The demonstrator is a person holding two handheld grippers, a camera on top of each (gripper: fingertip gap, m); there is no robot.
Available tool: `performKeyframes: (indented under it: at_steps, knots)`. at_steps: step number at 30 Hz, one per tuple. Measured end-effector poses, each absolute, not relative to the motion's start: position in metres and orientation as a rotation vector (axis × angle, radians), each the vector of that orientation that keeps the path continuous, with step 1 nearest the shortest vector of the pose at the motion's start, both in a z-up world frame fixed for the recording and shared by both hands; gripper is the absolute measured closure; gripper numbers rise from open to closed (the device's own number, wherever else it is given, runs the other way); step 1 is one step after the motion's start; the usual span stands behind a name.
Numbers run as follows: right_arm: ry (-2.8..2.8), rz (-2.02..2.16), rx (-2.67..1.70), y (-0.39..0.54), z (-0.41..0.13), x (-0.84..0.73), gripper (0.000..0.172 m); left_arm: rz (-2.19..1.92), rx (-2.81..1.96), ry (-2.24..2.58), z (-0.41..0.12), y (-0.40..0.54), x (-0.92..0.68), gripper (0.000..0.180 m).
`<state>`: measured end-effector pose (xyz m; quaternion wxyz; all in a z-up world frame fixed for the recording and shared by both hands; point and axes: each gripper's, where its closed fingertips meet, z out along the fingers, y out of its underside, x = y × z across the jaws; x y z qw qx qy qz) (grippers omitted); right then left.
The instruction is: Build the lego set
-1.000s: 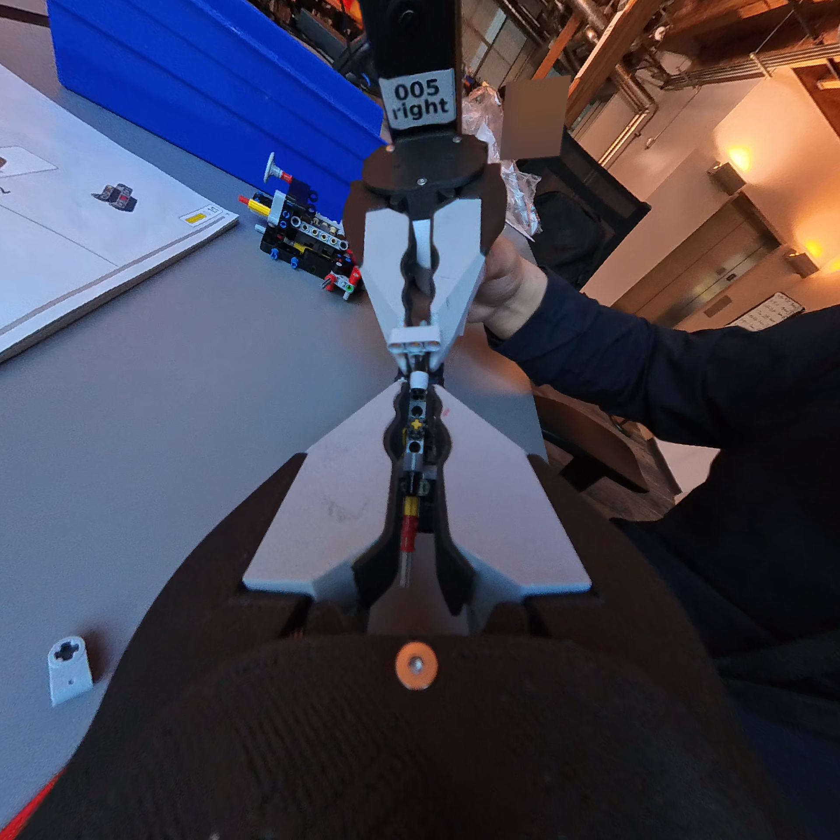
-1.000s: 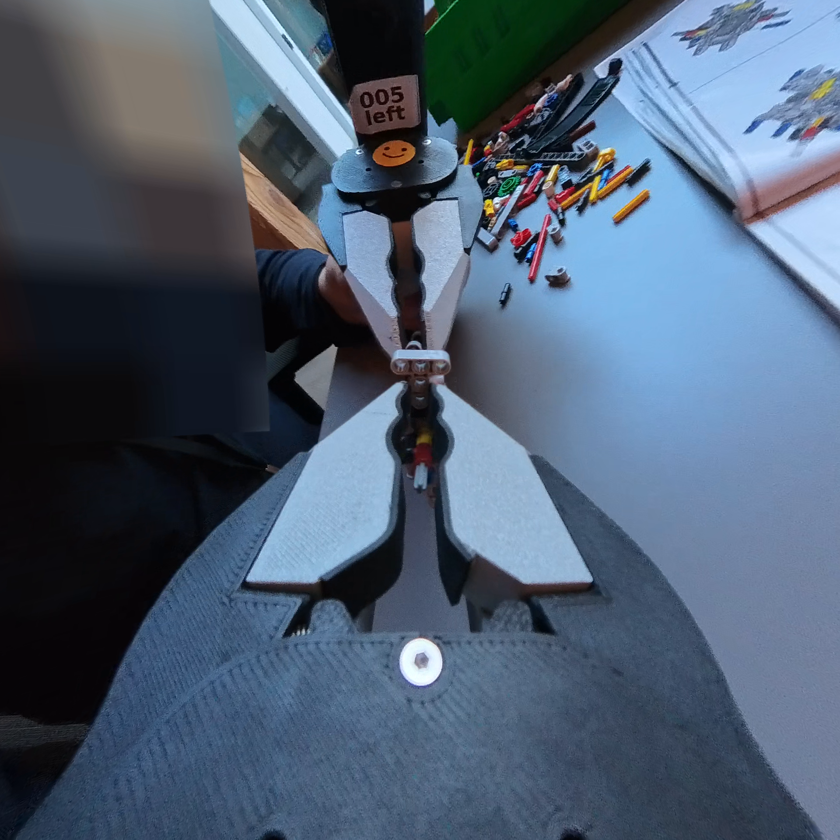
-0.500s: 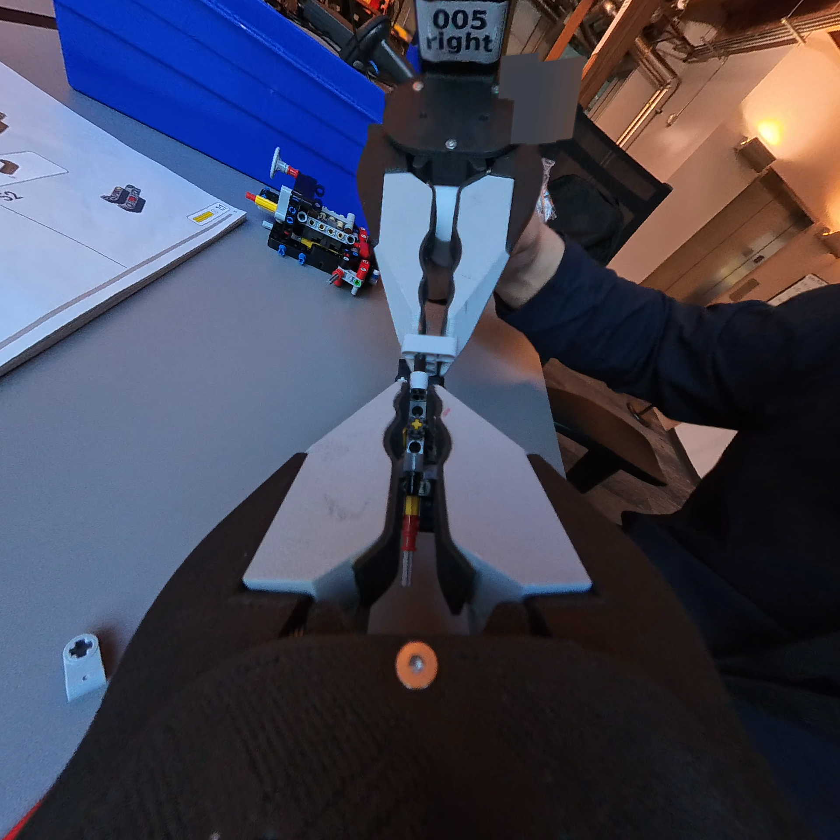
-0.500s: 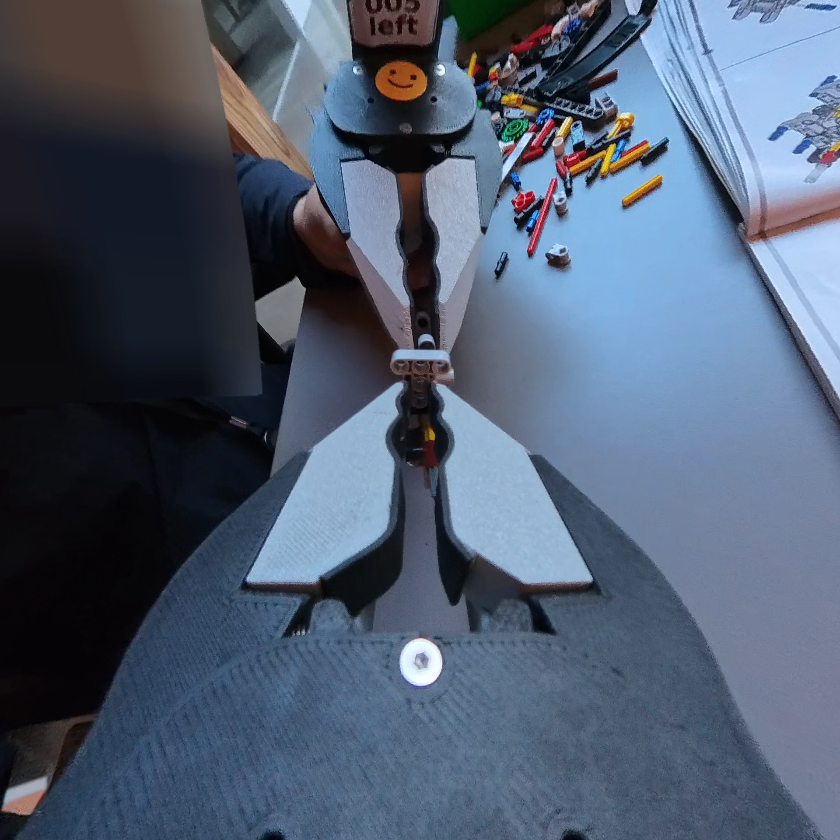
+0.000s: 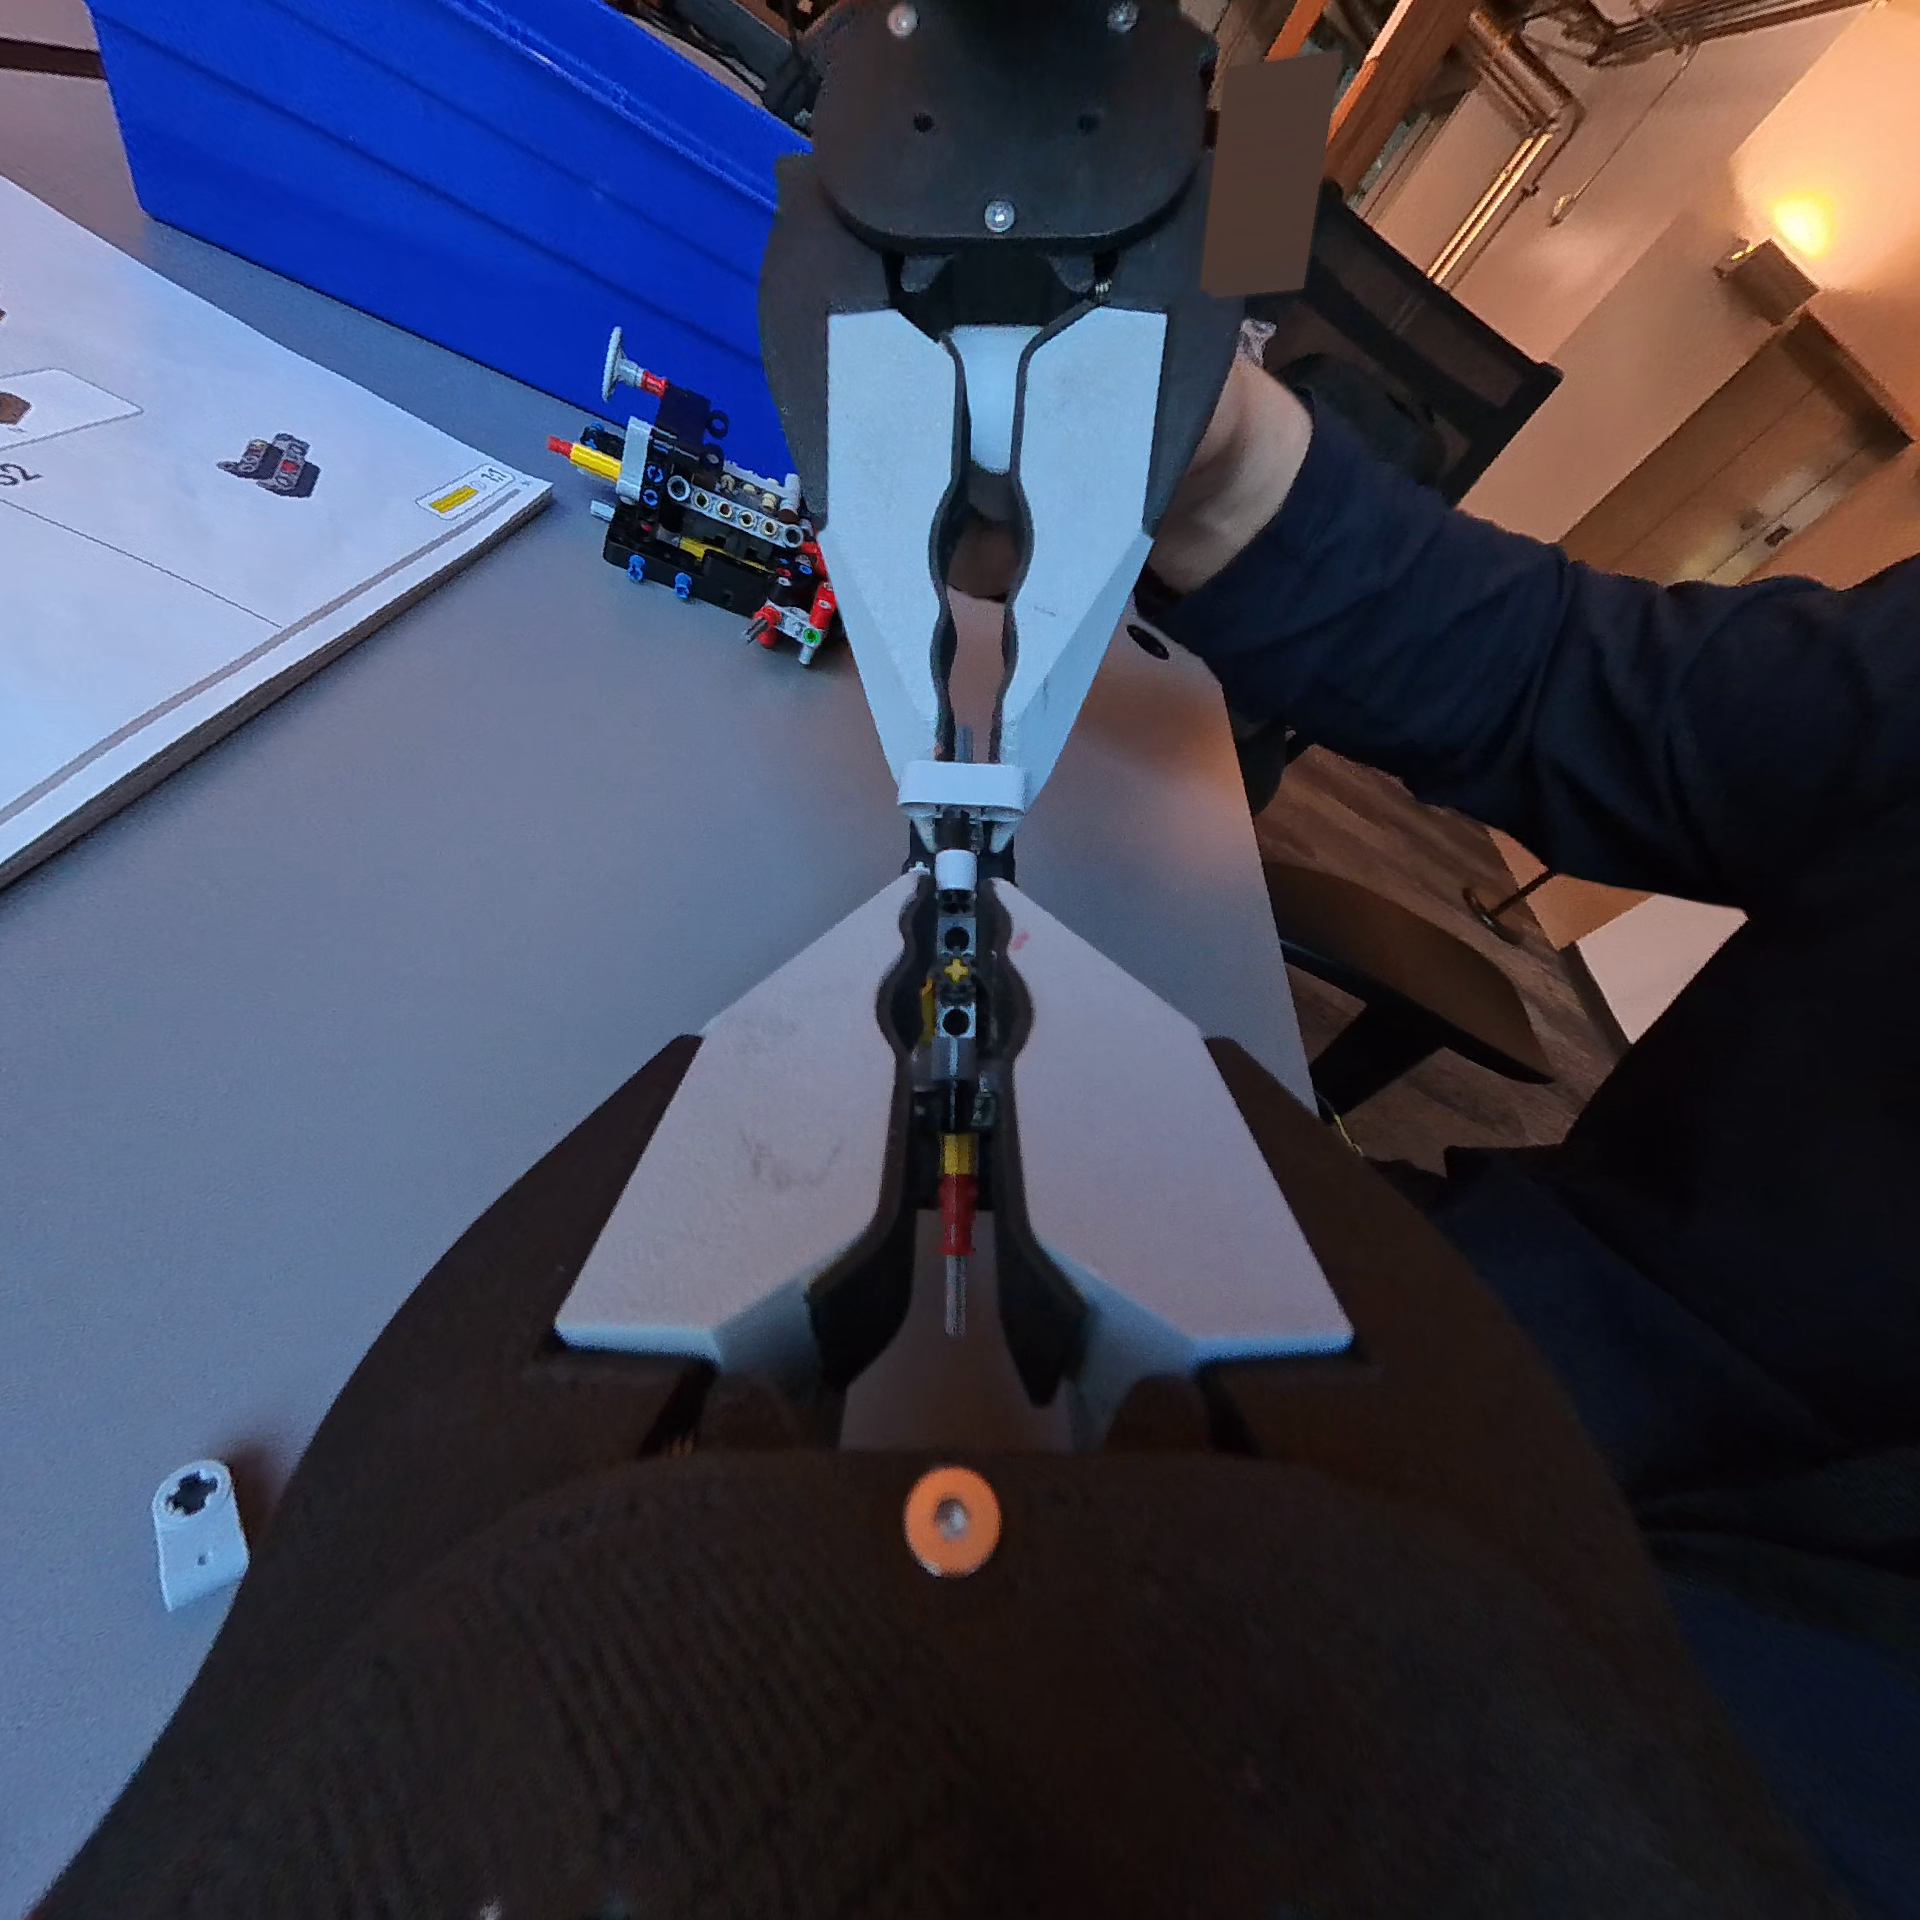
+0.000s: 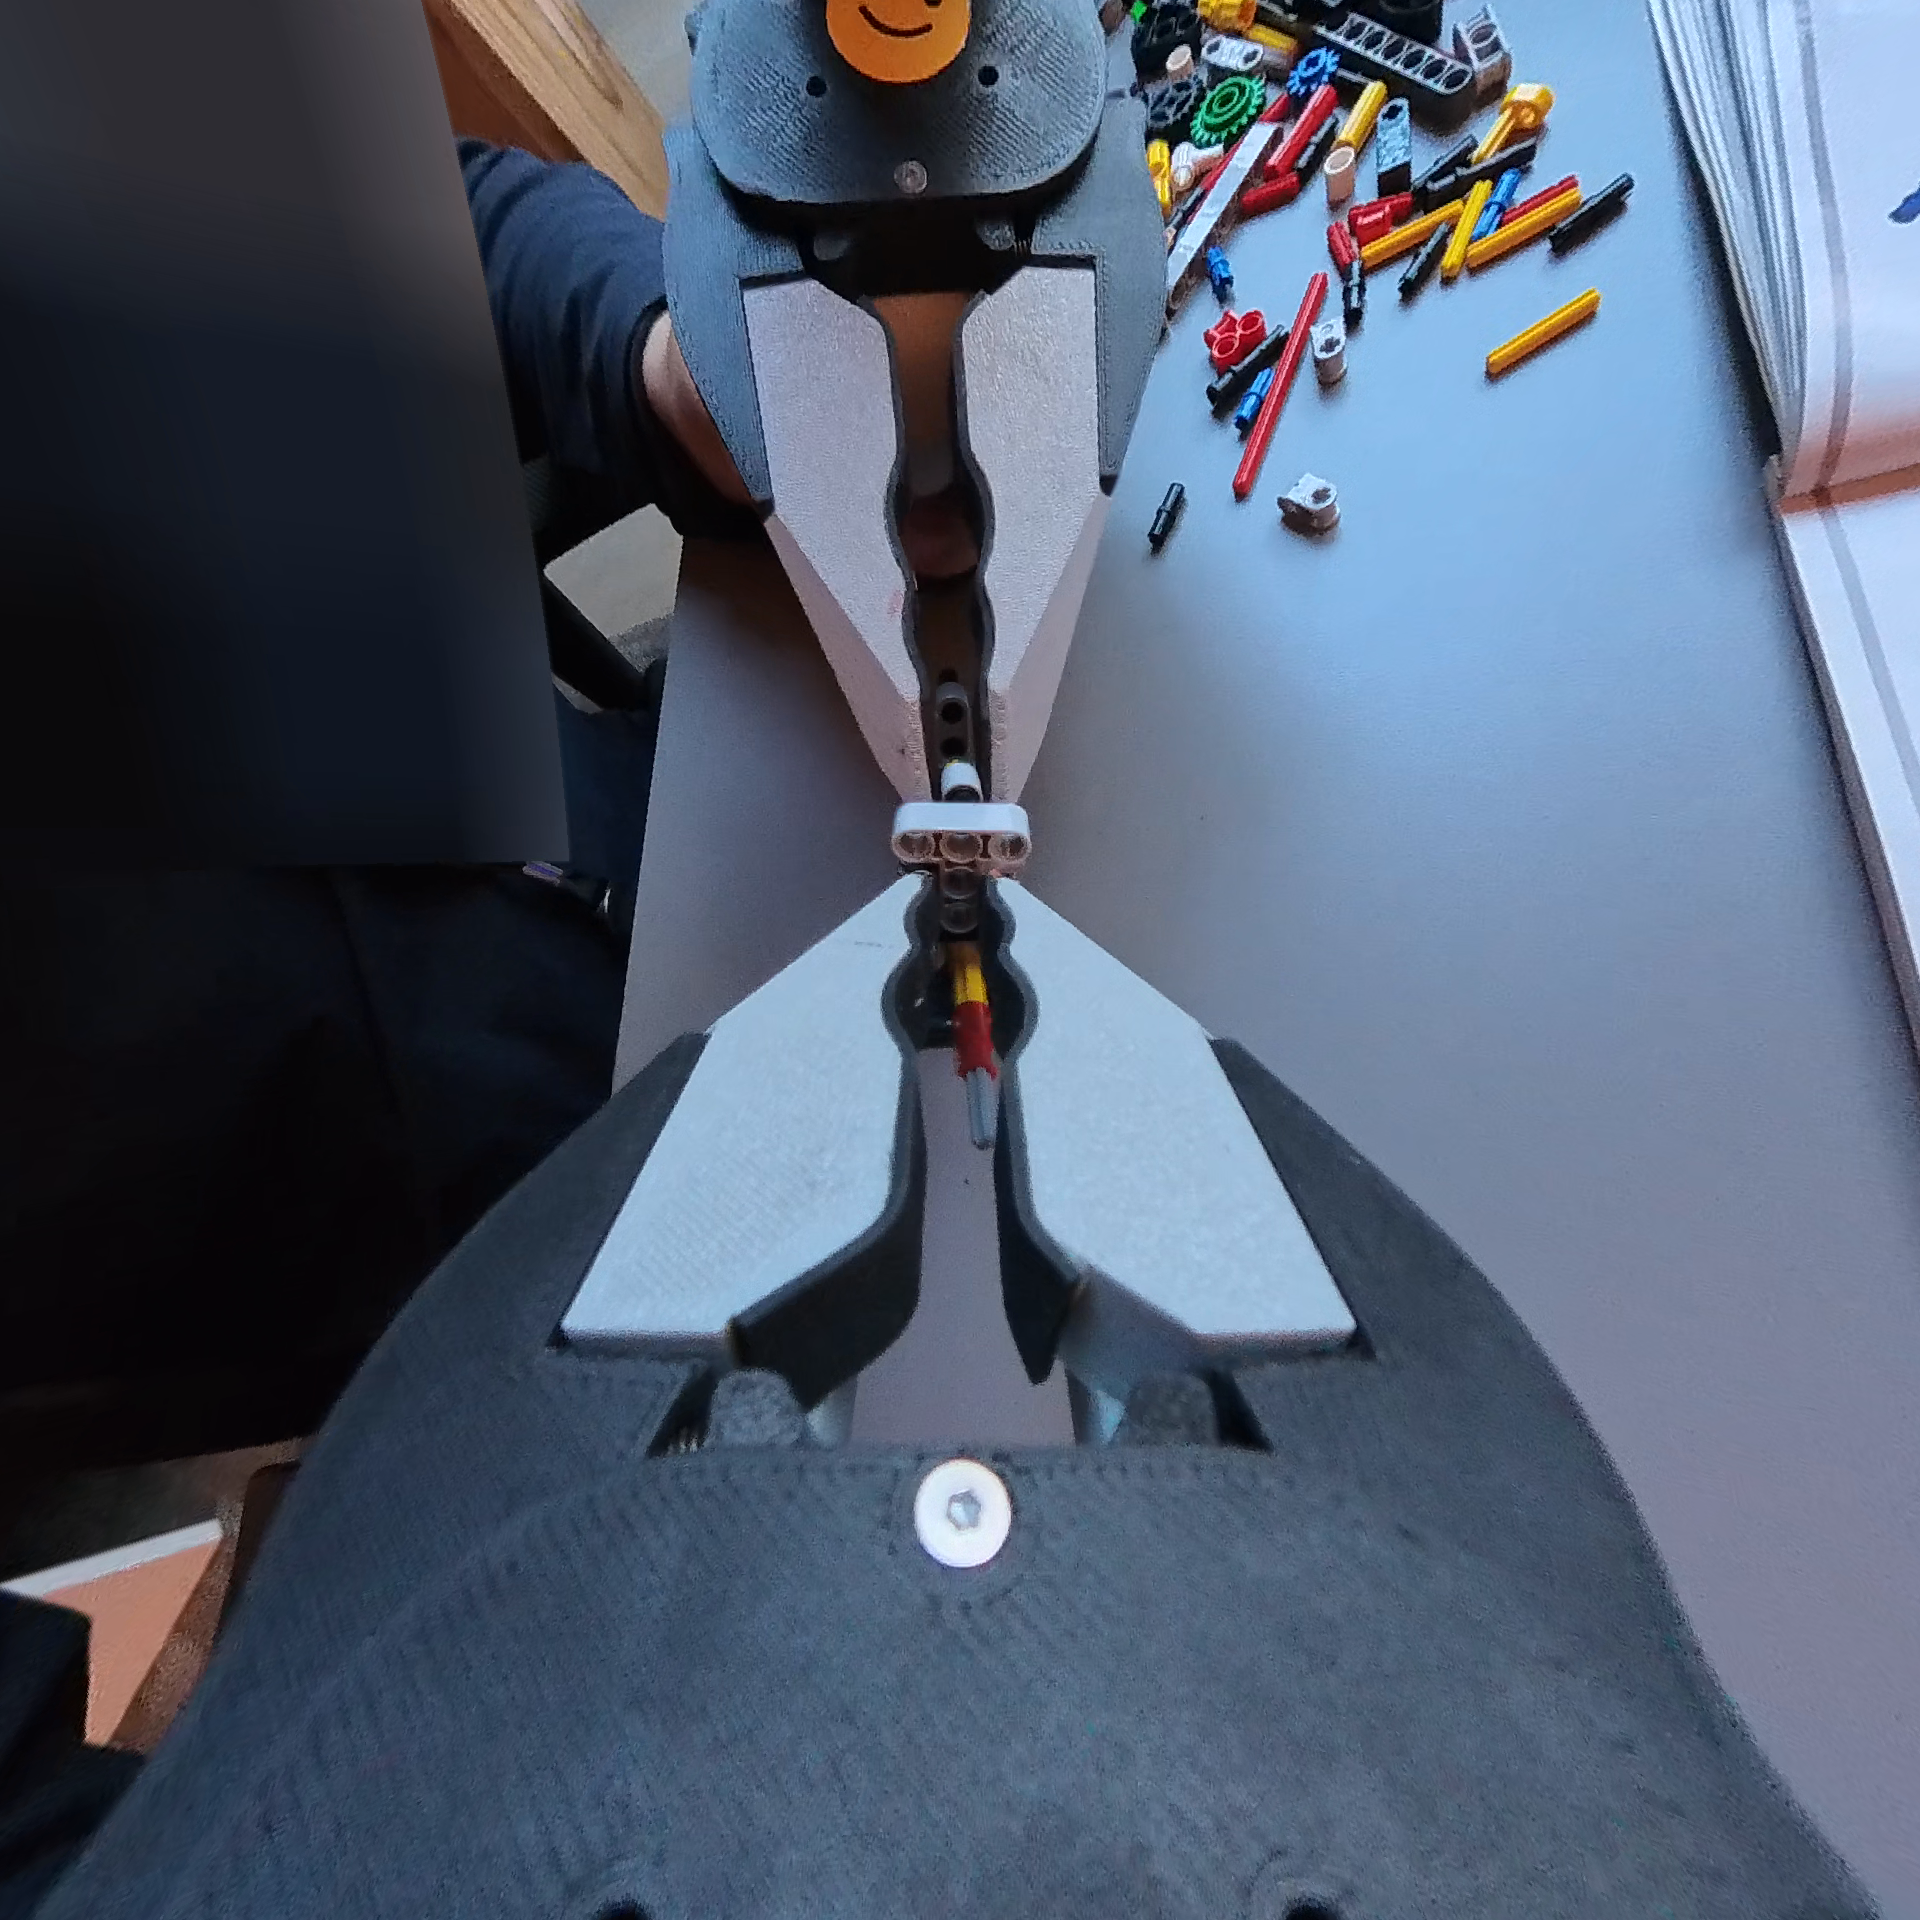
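My left gripper (image 5: 956, 883) is shut on a small brick assembly (image 5: 954, 997). It is a grey holed beam with a yellow, red and grey axle running back between the fingers and a white bush (image 5: 956, 868) at the front. My right gripper (image 6: 956, 883) faces it tip to tip above the grey table (image 5: 416, 935). It is shut on a piece that carries a white three-hole beam (image 6: 958, 833) across its tips. The white beam touches the bush. A yellow, red and grey axle (image 6: 971, 1029) also shows in the right gripper's gap. The right gripper (image 5: 961, 821) also shows in the left wrist view, and the left gripper (image 6: 951, 795) in the right wrist view.
A blue bin (image 5: 416, 177), an open instruction booklet (image 5: 208, 540) and a partly built black model (image 5: 717, 520) lie beyond the grippers. A white connector (image 5: 197, 1538) lies near the left gripper. A heap of loose coloured pieces (image 6: 1382, 187) and a booklet (image 6: 1829, 260) lie to the right. A person's sleeve (image 5: 1558, 727) is at the table edge. Both grippers' tips are close together, under 4 cm apart. Both grippers' tips are roughly 15 cm from the white connector (image 5: 197, 1538). Seen from the right wrist view (image 6: 1306, 483) as well.
The two grippers have tilted and come closer, each looming larger in the other's view. Their tips have stayed together. Both grasps look unchanged.
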<state>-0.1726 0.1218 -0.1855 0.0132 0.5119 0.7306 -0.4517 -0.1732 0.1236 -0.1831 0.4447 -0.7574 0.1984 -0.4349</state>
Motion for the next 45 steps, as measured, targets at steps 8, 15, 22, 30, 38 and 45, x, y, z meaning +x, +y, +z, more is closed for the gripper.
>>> performKeyframes:
  at_steps: [8, 15, 22, 30, 38, 45]
  knots:
    - [2.379, -1.238, 1.562, 0.1221, -0.1876, -0.1710, 0.168, -1.073, -1.873, 0.501, -0.1822, 0.1231, -0.1724, 0.175]
    - [2.474, -1.098, 1.494, 0.1206, -0.1886, -0.1684, 0.168, -1.080, -1.870, 0.513, -0.1819, 0.1217, -0.1704, 0.175]
    - [2.529, -1.027, 1.462, 0.1191, -0.1866, -0.1662, 0.168, -1.086, -1.866, 0.532, -0.1812, 0.1197, -0.1683, 0.175]
    - [2.466, -1.035, 1.481, 0.1173, -0.1860, -0.1649, 0.165, -1.087, -1.871, 0.537, -0.1818, 0.1191, -0.1674, 0.175]
    - [2.480, -0.995, 1.501, 0.1171, -0.1848, -0.1664, 0.168, -1.088, -1.884, 0.547, -0.1839, 0.1182, -0.1659, 0.175]
    - [2.372, -1.138, 1.534, 0.1180, -0.1873, -0.1636, 0.168, -1.085, -1.880, 0.546, -0.1831, 0.1181, -0.1657, 0.175]
